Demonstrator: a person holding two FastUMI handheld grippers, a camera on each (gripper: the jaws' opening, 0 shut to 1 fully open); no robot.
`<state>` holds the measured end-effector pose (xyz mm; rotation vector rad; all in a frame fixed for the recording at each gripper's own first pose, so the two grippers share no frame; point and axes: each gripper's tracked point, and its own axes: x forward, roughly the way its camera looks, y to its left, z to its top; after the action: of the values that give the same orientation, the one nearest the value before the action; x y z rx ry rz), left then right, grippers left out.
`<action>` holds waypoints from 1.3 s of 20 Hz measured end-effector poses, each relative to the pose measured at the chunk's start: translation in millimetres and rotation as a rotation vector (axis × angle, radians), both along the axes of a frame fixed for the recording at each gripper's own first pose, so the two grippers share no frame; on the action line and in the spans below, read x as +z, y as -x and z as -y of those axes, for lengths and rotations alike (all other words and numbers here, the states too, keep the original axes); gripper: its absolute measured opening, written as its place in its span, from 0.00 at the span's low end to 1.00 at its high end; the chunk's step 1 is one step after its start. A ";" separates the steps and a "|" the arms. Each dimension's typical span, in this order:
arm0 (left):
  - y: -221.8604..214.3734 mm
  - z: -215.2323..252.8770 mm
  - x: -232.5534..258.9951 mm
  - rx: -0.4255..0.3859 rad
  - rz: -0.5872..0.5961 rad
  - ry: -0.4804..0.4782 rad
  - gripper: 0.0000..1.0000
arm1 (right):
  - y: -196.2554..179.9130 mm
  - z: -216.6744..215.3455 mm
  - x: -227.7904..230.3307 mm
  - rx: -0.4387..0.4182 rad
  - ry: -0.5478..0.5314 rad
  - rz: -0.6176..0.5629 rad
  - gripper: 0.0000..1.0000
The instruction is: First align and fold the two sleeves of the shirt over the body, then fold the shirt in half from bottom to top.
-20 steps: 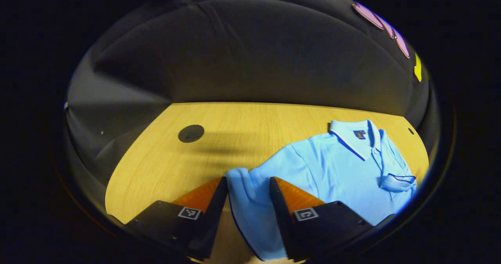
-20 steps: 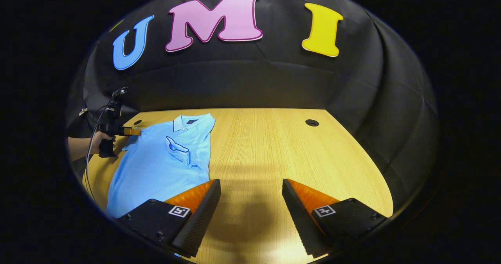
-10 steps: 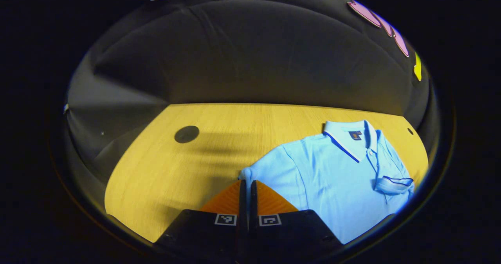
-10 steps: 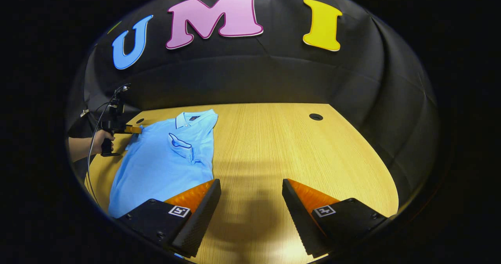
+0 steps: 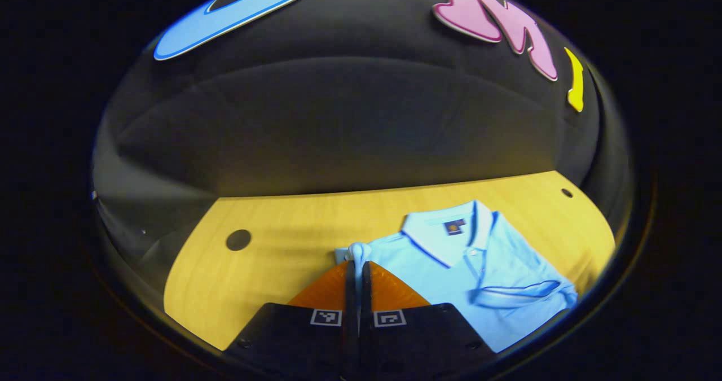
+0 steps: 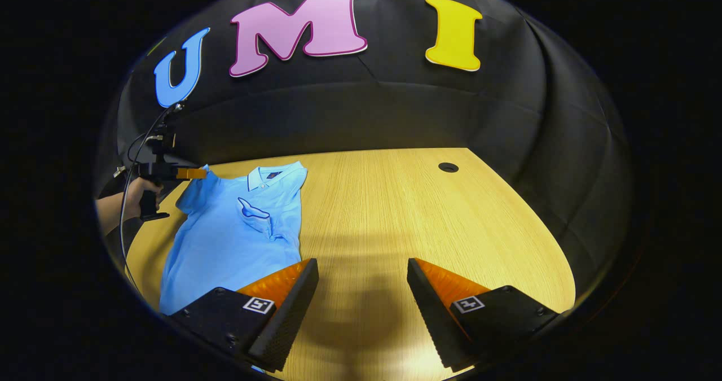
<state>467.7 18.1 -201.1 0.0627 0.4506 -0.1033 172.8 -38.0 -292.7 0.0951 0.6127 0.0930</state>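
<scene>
Second sleeve fold: left gripper clamps the sleeve; right gripper gapes idle; next, carry it across the shirt.

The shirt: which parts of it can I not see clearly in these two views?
- Shirt hem: left gripper view, behind the left gripper body.
- Pinched sleeve: mostly hidden between shut fingers.
- Lower corner, right gripper view: behind the right gripper finger.
- Collar label: too small.

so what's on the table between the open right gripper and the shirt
Nothing: in the right gripper view, bare table runs from the right gripper to the shirt, whose hem lies just beside one finger.
</scene>
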 end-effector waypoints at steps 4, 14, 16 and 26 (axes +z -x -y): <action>12.4 56.3 13.5 -0.064 0.008 0.063 0.06 | 1.6 0.9 2.9 0.001 -0.006 0.007 0.98; 59.9 118.9 11.5 -0.172 -0.022 0.122 0.92 | 17.5 -15.2 1.6 0.023 -0.021 0.000 0.98; 84.4 111.1 12.2 -0.179 -0.019 0.112 0.99 | 26.2 -25.5 2.2 0.030 -0.030 -0.005 0.99; 267.6 37.0 11.6 -0.117 0.006 0.044 0.97 | 116.9 -101.2 -3.7 0.125 -0.049 -0.082 1.00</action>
<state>200.2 -18.9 -189.5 0.0458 0.4383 -0.2277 55.9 63.2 -296.4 0.1083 0.6981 0.2259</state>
